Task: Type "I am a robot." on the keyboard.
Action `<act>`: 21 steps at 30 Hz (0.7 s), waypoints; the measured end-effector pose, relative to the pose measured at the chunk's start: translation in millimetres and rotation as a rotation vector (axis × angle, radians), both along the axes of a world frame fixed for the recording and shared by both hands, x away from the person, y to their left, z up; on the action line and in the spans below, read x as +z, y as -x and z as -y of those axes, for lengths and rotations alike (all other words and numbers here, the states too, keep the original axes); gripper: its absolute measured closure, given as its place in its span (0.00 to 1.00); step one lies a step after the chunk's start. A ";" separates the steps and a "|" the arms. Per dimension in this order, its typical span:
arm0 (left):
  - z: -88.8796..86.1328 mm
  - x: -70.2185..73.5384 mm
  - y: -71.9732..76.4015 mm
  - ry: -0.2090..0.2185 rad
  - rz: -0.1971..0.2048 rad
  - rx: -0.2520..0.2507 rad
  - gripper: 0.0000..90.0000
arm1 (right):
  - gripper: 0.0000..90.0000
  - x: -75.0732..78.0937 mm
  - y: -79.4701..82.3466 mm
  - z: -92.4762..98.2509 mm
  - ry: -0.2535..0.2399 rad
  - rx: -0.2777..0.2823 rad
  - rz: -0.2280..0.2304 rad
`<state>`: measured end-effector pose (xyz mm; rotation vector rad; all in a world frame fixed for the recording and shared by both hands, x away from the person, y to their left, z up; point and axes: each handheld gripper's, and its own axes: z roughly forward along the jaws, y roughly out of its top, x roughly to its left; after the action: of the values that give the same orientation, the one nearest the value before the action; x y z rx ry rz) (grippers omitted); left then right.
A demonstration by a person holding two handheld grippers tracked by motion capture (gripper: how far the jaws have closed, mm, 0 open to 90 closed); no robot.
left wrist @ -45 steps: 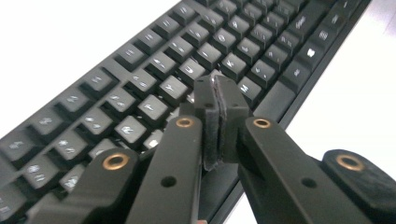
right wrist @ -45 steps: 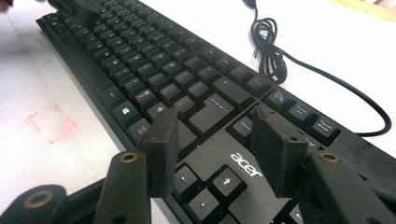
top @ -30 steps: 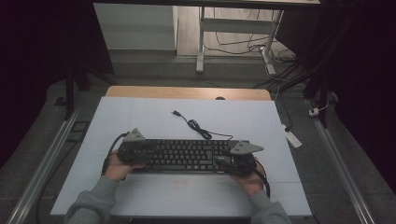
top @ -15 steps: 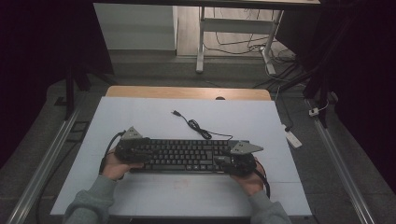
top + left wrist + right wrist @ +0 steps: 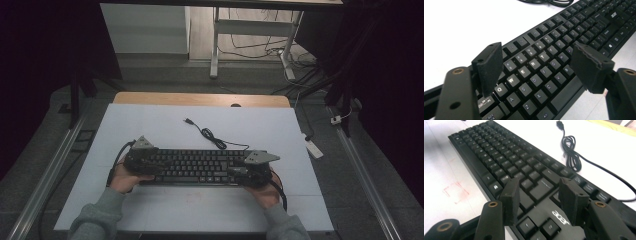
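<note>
A black keyboard [image 5: 197,167] lies across the near middle of the white table, its keys facing up. Its black cable [image 5: 210,135] curls away behind it and ends in a loose plug [image 5: 187,120]. My left gripper [image 5: 150,162] hovers over the keyboard's left end. Its jaws have just been opening, and the pads [image 5: 489,67] stand wide apart above the letter keys [image 5: 544,62], pressing on nothing. My right gripper [image 5: 240,172] sits over the right end. Its pads [image 5: 511,200] are spread above the keyboard [image 5: 506,152] near the arrow keys, with the coiled cable [image 5: 571,155] beyond.
The white table top [image 5: 150,120] has a wooden strip [image 5: 200,99] along its far edge. A faint red square mark [image 5: 455,191] lies on the table in front of the keyboard. A white power strip [image 5: 312,147] lies off the right edge. Metal rails run along both sides.
</note>
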<state>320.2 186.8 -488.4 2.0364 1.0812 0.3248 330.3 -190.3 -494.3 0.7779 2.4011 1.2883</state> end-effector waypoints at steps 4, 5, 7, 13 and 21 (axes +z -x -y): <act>-0.5 -0.2 -1.0 0.005 -0.010 0.007 0.25 | 0.57 3.4 -1.7 -11.6 0.007 0.009 0.002; -0.4 -0.5 -1.4 0.006 -0.013 0.007 0.25 | 0.58 3.6 -2.7 -15.1 0.006 0.016 -0.002; 0.0 -1.0 -1.8 0.007 -0.017 0.004 0.24 | 0.58 4.3 -4.9 -23.0 0.013 0.026 -0.003; 1.1 -1.7 -2.0 0.003 -0.020 -0.005 0.24 | 0.62 4.1 -13.3 -41.9 0.019 0.042 -0.020; 0.7 -2.3 -2.3 -0.002 -0.020 -0.007 0.23 | 0.85 -0.5 -26.0 -64.7 0.032 0.077 -0.052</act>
<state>322.5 186.1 -490.7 2.0489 1.0854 0.3026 356.3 -125.6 -494.8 0.7244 2.5093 1.2693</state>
